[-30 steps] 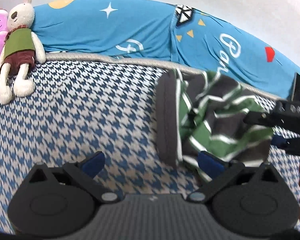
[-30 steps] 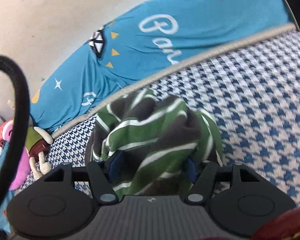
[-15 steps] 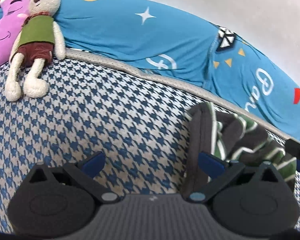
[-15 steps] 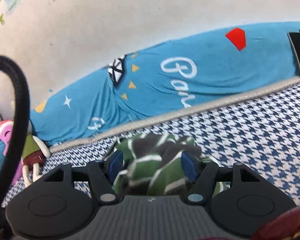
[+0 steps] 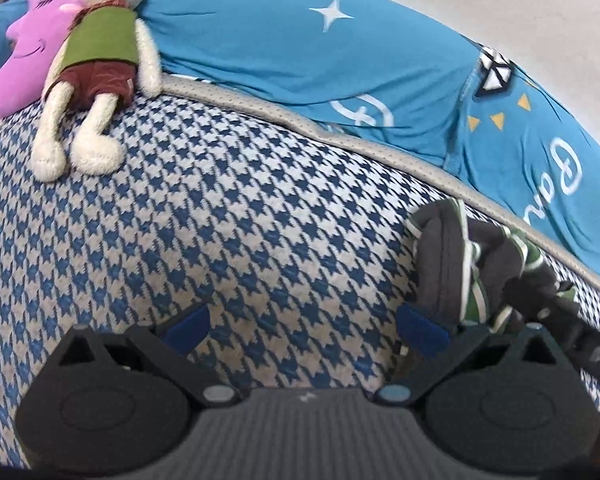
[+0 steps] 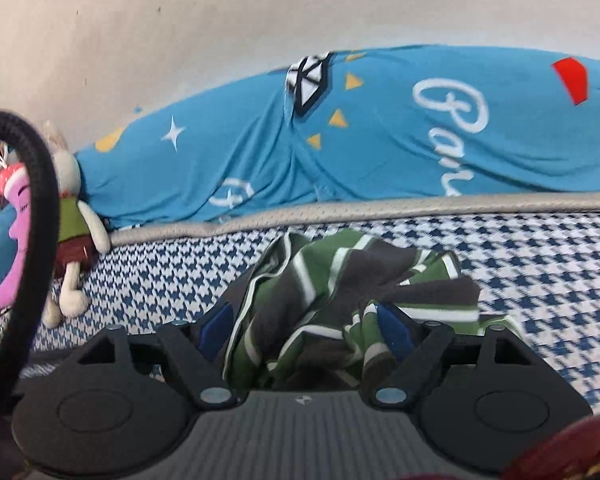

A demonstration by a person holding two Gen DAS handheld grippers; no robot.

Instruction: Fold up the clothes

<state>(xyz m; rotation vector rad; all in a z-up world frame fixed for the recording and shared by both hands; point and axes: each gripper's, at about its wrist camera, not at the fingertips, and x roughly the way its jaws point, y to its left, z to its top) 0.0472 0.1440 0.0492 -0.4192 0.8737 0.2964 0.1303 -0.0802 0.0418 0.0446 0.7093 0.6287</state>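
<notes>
A striped garment (image 6: 340,280) lies bunched on the mattress (image 5: 220,216), just before its far edge. Behind that edge lies a printed sheet (image 5: 340,52). Far left, a plush rabbit (image 5: 96,68) leans on a plush pillow (image 5: 24,60).

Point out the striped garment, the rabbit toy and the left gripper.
striped garment (image 6: 340,280): right wrist view, bunched middle.
rabbit toy (image 5: 100,36): left wrist view, green vest.
left gripper (image 5: 304,330): left wrist view, open gap between fingertips.
</notes>
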